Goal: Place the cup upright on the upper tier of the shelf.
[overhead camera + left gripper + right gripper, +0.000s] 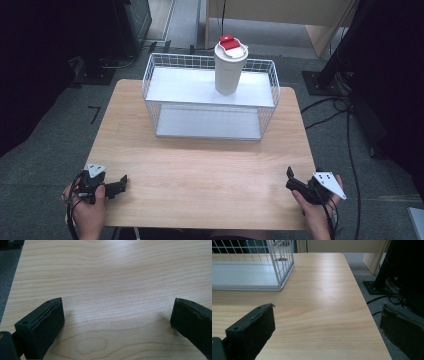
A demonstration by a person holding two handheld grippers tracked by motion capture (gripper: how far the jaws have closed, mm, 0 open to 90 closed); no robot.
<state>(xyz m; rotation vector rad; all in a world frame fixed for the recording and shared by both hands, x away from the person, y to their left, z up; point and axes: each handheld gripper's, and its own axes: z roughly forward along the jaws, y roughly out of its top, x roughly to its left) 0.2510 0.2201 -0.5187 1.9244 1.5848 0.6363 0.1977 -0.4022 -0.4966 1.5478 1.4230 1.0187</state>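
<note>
- White tumbler (229, 70) with a red lid stands upright on the top shelf of a wire rack (210, 95), well apart from both grippers.
- Reaching well means approaching level and gripping its body squarely.
- Left gripper (112, 186) and right gripper (295, 184) rest low near the table's (200, 170) near edge, jaws wide, empty.

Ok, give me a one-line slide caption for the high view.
Both open grippers, left and right, rest at the table's near edge; a white cup stands on the wire rack.
</note>
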